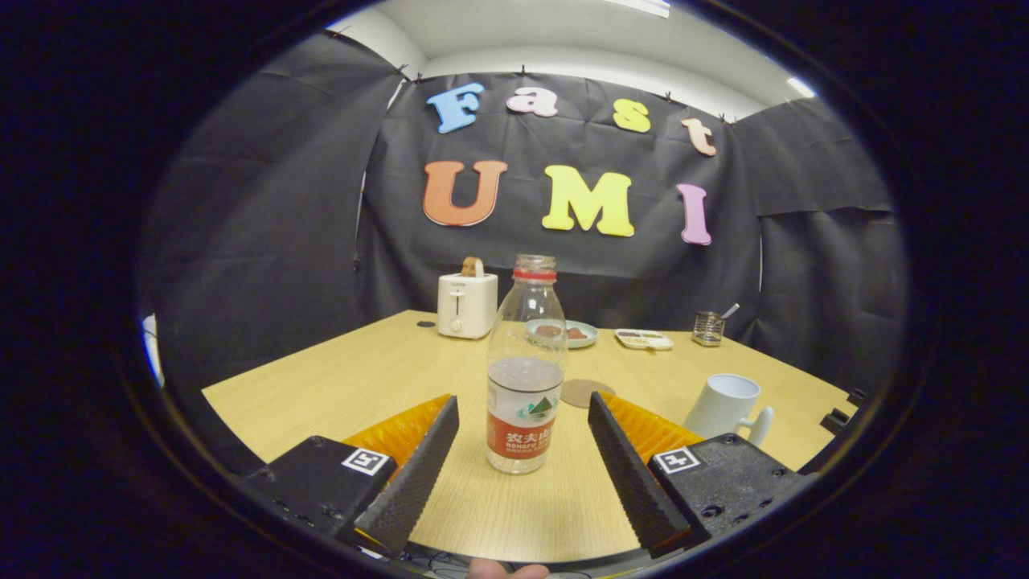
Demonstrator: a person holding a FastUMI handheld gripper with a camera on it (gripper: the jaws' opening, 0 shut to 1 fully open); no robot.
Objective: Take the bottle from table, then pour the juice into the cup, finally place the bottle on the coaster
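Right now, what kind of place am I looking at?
Probably a staged recording booth with a kitchen-style table: black cloth walls, toaster, mug, plates. The bottle stands between the open gripper jaws.

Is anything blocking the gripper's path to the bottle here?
Nothing visible. The bottle stands upright, uncapped, between the open fingers of the gripper, with bare table on either side. The coaster and cup lie beyond.

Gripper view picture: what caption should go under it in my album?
Open tool lined up around an uncapped bottle on the table, white cup and round coaster waiting beyond.
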